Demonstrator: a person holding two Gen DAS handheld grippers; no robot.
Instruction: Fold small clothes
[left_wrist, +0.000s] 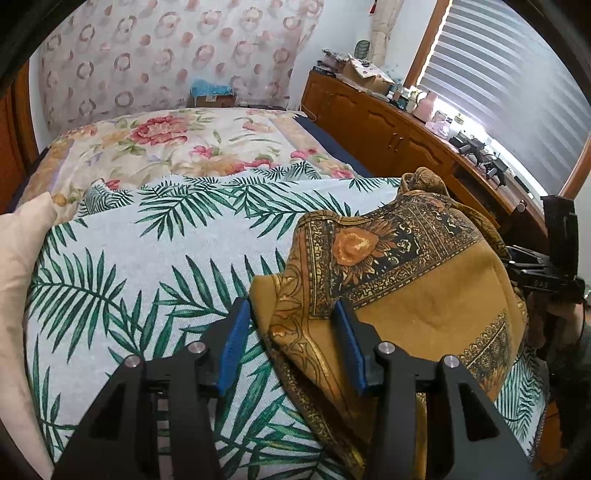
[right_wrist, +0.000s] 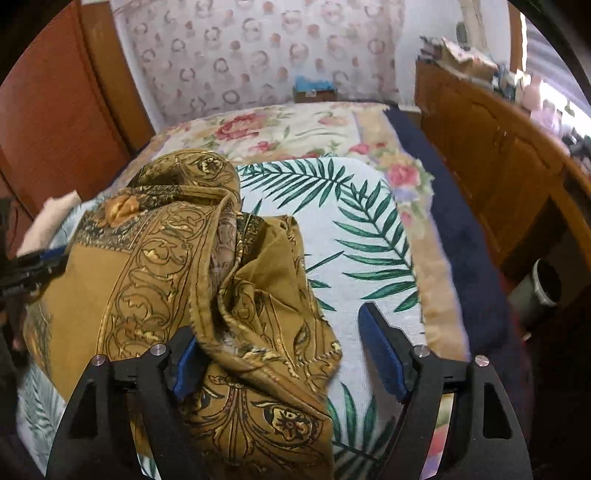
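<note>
Loosely rumpled ochre printed garment on palm-leaf woven cover, both grippers' jaws wide around its edges.

the garment lies bunched on the leaf-print cloth, which is spread over the near part of the bed, on top of the flowered cover that reaches back to the curtain. a box stands behind the bed against that curtain. a long cabinet runs along the bed's right side under the window blind, with clutter on top. a pillow sits at the cloth's left edge. the left gripper straddles the garment's left edge; the right gripper straddles its right edge.
</note>
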